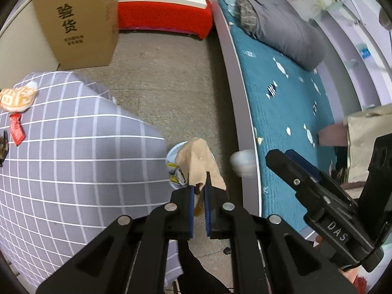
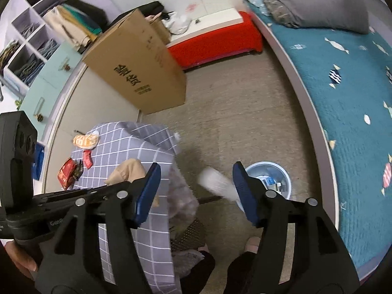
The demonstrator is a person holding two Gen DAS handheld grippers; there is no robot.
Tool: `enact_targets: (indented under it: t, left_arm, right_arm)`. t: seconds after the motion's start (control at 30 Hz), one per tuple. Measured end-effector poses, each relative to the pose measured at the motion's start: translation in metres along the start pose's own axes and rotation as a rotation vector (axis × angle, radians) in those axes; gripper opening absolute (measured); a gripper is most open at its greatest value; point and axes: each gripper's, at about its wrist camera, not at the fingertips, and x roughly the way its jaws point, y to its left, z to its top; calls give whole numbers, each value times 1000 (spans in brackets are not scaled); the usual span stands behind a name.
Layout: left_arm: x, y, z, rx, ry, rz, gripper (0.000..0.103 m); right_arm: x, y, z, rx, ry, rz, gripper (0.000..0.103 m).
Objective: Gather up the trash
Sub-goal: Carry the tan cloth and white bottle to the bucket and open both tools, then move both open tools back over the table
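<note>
My left gripper (image 1: 199, 186) is shut on a crumpled tan paper (image 1: 198, 161) and holds it over a pale blue trash bin (image 1: 172, 155) on the floor. My right gripper (image 2: 196, 178) is open and empty; a blurred white wad (image 2: 215, 183) is in the air between its fingers, left of the bin (image 2: 284, 171), which holds several wrappers. The right gripper also shows in the left wrist view (image 1: 289, 161), with the white wad (image 1: 242, 161) beside it. On the grey checked cloth (image 1: 73, 159) lie an orange wrapper (image 1: 17, 99), a red wrapper (image 1: 16, 128) and a dark wrapper (image 1: 3, 147).
A cardboard box (image 1: 78, 19) stands on the floor behind the checked table. A bed with a teal cover (image 1: 281, 103) and grey duvet (image 1: 276, 22) runs along the right. A red-covered bench (image 1: 164, 17) stands at the back. Shelves with clothes (image 2: 31, 36) line the left wall.
</note>
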Motion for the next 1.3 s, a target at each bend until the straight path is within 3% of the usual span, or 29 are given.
enact_targets:
  t: [0.87,0.93,1.0,1.3]
  left_arm:
    - [38,-122,3,192,74,15,10]
    - [40,-125,5,193,81,9,16]
    - [42,-127,5,190,83,20,44]
    - [36,-122,3,185,70,29,48]
  right_arm:
    - [-76,-96,-9,126,-119,-73,64]
    - [-79,-99,-12,136,-125,-78,64]
    - [-82,-103,-13,147,-131,-82,64]
    - [-81,-100,-13,152,-127,-78,64]
